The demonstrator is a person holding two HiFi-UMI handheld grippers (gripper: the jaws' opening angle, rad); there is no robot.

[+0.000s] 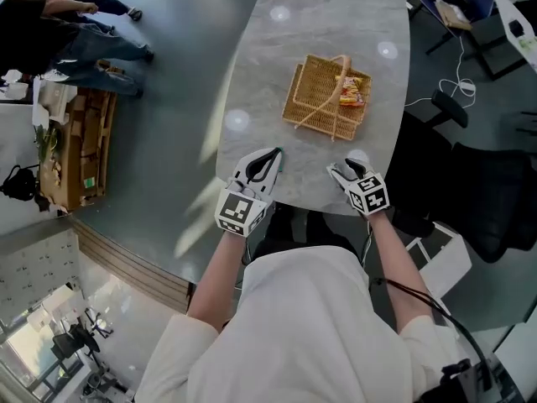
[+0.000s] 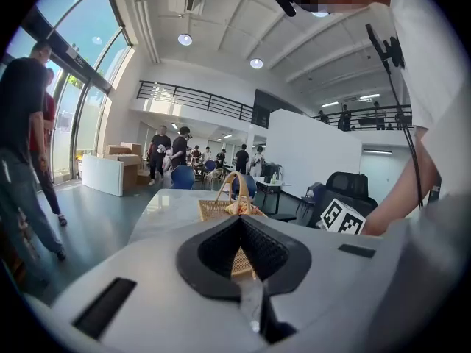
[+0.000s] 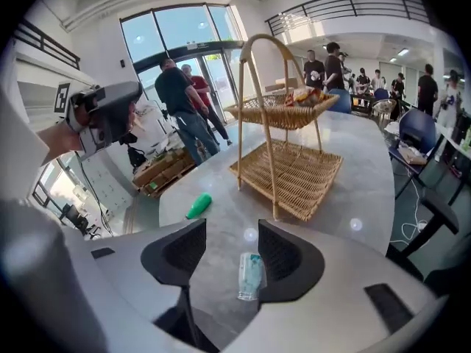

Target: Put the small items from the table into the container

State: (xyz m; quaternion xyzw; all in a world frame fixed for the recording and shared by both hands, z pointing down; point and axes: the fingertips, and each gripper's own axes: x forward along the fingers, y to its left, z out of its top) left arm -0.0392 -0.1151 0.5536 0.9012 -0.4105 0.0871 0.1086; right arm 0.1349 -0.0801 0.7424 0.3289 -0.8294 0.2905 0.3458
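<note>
The small teal packet [image 3: 250, 276] lies flat on the desk [image 3: 364, 186] between the wide-open right tongs [image 3: 230, 232], probably light, soft and slippery, best pinched across its middle; left tongs [image 2: 239, 223] closed on nothing.

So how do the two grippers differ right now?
The left gripper has its jaws together with nothing between them, while the right gripper has its jaws apart. A clear packet lies on the table between the right gripper's jaws; the left has no item there. Both are by the table's near edge, facing the basket.
</note>
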